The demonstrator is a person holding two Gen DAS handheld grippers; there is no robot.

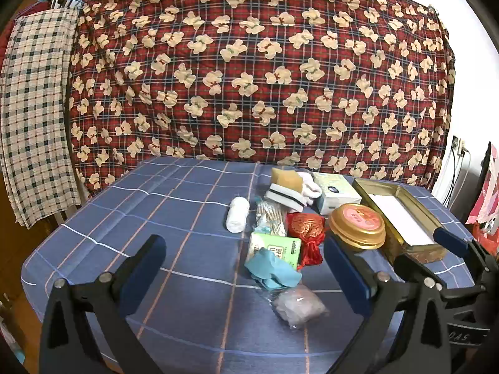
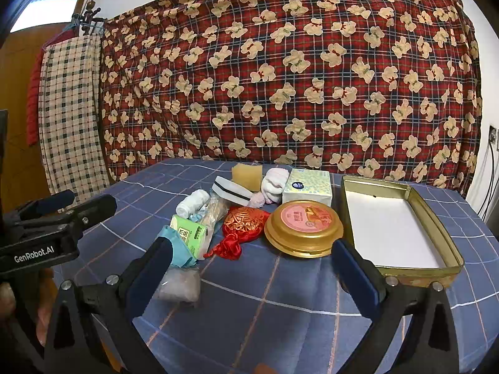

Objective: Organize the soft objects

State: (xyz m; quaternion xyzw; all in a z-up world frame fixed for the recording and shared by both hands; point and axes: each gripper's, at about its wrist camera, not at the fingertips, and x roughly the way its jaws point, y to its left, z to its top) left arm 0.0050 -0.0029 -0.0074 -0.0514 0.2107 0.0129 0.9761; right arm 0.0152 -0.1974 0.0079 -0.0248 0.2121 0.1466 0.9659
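A pile of small items lies on the blue checked cloth (image 1: pixel 156 218): a white roll (image 1: pixel 237 214), a green tissue pack (image 1: pixel 276 246), a teal glove (image 1: pixel 271 269), a clear bag of pale stuffing (image 1: pixel 297 304), a red pouch (image 2: pixel 244 221), a yellow sponge (image 2: pixel 246 176) and white socks (image 2: pixel 273 187). An empty gold rectangular tin (image 2: pixel 389 227) stands at the right. My left gripper (image 1: pixel 243 241) hovers open in front of the pile. My right gripper (image 2: pixel 251 244) is open too, nearer the round gold tin (image 2: pixel 304 226). Neither holds anything.
A tissue box (image 2: pixel 307 187) and a black-and-white sponge block (image 2: pixel 232 191) sit behind the pile. A bag of cotton swabs (image 1: pixel 269 218) lies by the roll. A red bear-print quilt (image 1: pixel 249 78) hangs behind the table, checked fabric (image 1: pixel 34 109) at the left.
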